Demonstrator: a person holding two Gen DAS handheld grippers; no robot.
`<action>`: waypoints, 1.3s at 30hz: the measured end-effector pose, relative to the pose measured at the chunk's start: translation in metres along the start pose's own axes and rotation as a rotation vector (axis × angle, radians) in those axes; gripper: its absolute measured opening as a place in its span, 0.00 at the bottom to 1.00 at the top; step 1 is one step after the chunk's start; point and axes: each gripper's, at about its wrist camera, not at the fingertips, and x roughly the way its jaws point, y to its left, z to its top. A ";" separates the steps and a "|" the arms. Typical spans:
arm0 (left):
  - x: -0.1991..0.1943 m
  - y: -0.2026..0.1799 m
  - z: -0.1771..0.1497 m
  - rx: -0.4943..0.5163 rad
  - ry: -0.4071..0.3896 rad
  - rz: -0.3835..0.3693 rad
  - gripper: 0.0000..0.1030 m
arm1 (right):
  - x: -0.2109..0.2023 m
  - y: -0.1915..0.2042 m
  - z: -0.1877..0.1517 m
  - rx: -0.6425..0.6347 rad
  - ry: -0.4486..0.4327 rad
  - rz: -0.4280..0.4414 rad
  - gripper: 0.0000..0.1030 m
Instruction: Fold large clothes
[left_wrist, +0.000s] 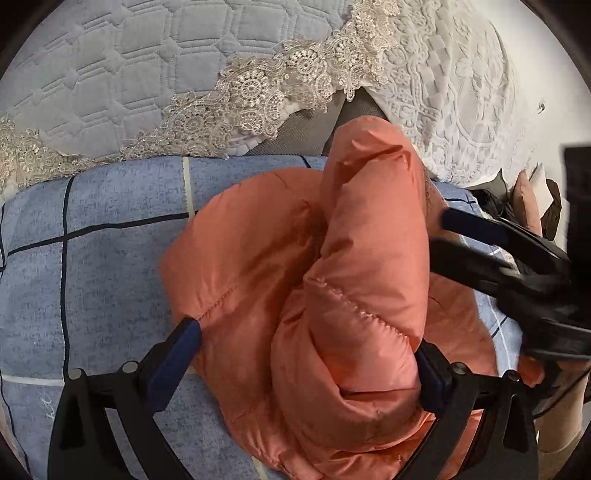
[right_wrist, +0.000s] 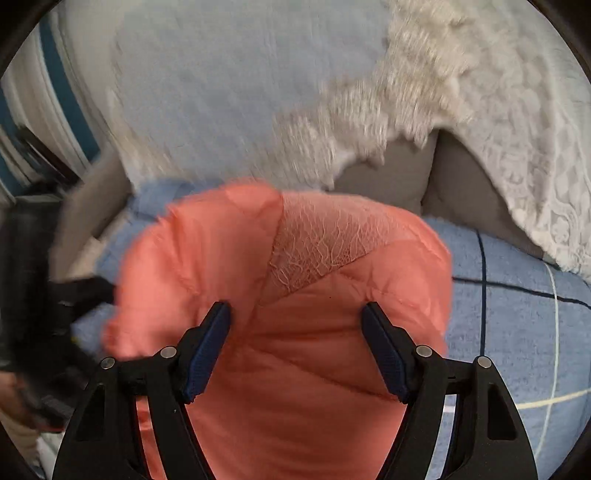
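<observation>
Between my spread left tongs (left_wrist: 308, 354) bulges the puffy orange jacket (left_wrist: 332, 266), light, slippery; right tongs (right_wrist: 295, 343) spread; pinch a stitched seam

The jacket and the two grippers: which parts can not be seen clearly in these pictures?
- Jacket, left wrist view: its lower part is cut off by the bottom edge; what lies under the raised roll is hidden by the roll.
- Jacket, right wrist view: motion blur smears its far edge, so the outline is unclear.
- Right gripper, left wrist view: blurred, partly behind the jacket.
- Left gripper, right wrist view: only a dark blur at the left edge.
</observation>
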 end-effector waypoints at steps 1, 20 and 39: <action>0.002 0.001 -0.001 0.004 -0.001 0.009 1.00 | 0.010 0.002 0.001 -0.004 0.024 -0.010 0.72; 0.022 0.031 -0.019 -0.076 0.027 -0.003 1.00 | -0.017 -0.002 -0.026 0.056 -0.009 0.062 0.72; 0.021 0.031 -0.019 -0.075 0.037 0.019 1.00 | -0.031 0.059 -0.138 -0.108 -0.117 -0.059 0.74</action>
